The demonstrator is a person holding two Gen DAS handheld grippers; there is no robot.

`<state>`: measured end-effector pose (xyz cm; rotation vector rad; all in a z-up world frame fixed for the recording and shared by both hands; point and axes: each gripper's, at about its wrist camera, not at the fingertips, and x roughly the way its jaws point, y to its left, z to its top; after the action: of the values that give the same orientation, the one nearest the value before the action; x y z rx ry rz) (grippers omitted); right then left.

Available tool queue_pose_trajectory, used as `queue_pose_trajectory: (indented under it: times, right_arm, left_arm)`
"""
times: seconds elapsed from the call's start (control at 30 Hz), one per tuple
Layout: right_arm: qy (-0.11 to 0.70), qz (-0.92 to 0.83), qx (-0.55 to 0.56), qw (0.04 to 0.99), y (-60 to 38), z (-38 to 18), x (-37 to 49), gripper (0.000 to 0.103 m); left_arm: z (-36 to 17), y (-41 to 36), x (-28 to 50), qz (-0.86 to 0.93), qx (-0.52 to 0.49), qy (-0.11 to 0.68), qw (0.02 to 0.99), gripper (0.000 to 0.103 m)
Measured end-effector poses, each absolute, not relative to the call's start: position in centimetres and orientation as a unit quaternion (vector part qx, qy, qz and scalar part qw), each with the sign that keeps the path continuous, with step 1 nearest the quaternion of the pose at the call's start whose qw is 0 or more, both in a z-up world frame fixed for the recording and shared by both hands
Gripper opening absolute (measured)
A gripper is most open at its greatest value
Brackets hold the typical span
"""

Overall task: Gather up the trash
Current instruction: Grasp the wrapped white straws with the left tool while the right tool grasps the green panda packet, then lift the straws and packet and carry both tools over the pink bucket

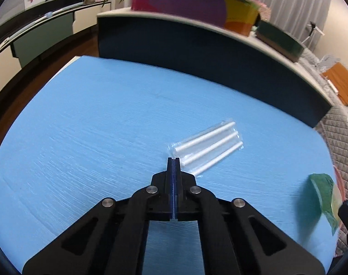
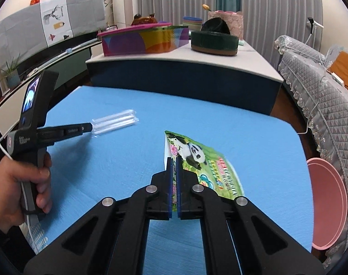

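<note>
A clear plastic pack of white straws (image 1: 206, 146) lies on the blue table, just ahead and right of my left gripper (image 1: 173, 159), whose jaws are pressed together with nothing between them. In the right wrist view the same pack (image 2: 115, 122) sits at the tip of the left gripper (image 2: 88, 127). My right gripper (image 2: 174, 159) is shut on the edge of a green panda-print wrapper (image 2: 201, 162) and holds it over the table. The wrapper also shows in the left wrist view (image 1: 325, 197) at far right.
A pink bin (image 2: 327, 206) stands off the table's right edge, beside a quilted grey sofa (image 2: 322, 96). Beyond the blue table (image 2: 219, 123) a higher white-topped counter (image 2: 249, 52) carries a colourful box (image 2: 141, 40) and a dark round container (image 2: 214, 40).
</note>
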<state>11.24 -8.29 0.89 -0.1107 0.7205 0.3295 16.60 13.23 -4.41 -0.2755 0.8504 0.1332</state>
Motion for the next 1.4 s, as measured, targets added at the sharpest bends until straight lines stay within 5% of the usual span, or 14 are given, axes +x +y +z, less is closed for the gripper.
queue_pose_trajectory:
  times: [0.3, 0.4, 0.57, 0.83, 0.97, 1.07, 1.4]
  right_arm:
    - [0.327, 0.145, -0.037, 0.933, -10.6, 3.6, 10.2, 0.001]
    - [0.323, 0.14, -0.034, 0.935, -11.4, 4.0, 9.8, 0.001]
    - [0.32, 0.135, -0.029, 0.937, -12.8, 4.4, 9.4, 0.0]
    - [0.321, 0.13, -0.017, 0.938, -14.2, 4.7, 9.8, 0.0]
    - [0.32, 0.131, -0.011, 0.938, -14.4, 5.0, 9.9, 0.0]
    - [0.315, 0.13, -0.009, 0.94, -14.7, 5.6, 9.7, 0.0]
    - [0.293, 0.114, 0.007, 0.949, -17.2, 7.7, 8.7, 0.0]
  left_arm:
    - [-2.6, 12.2, 16.0, 0.053, -0.132, 0.387, 0.911, 0.003]
    - [-3.5, 12.8, 16.9, 0.058, -0.136, 0.396, 0.906, 0.041]
    - [-4.3, 13.7, 18.6, 0.068, -0.125, 0.403, 0.904, 0.054]
    - [-5.8, 12.7, 20.8, 0.034, -0.108, 0.427, 0.897, 0.054]
    - [-5.8, 11.0, 20.5, 0.011, -0.085, 0.431, 0.898, 0.019]
    - [-5.4, 10.2, 19.8, 0.001, -0.079, 0.425, 0.902, 0.005]
    - [-1.7, 7.2, 16.9, -0.016, -0.061, 0.384, 0.921, 0.005]
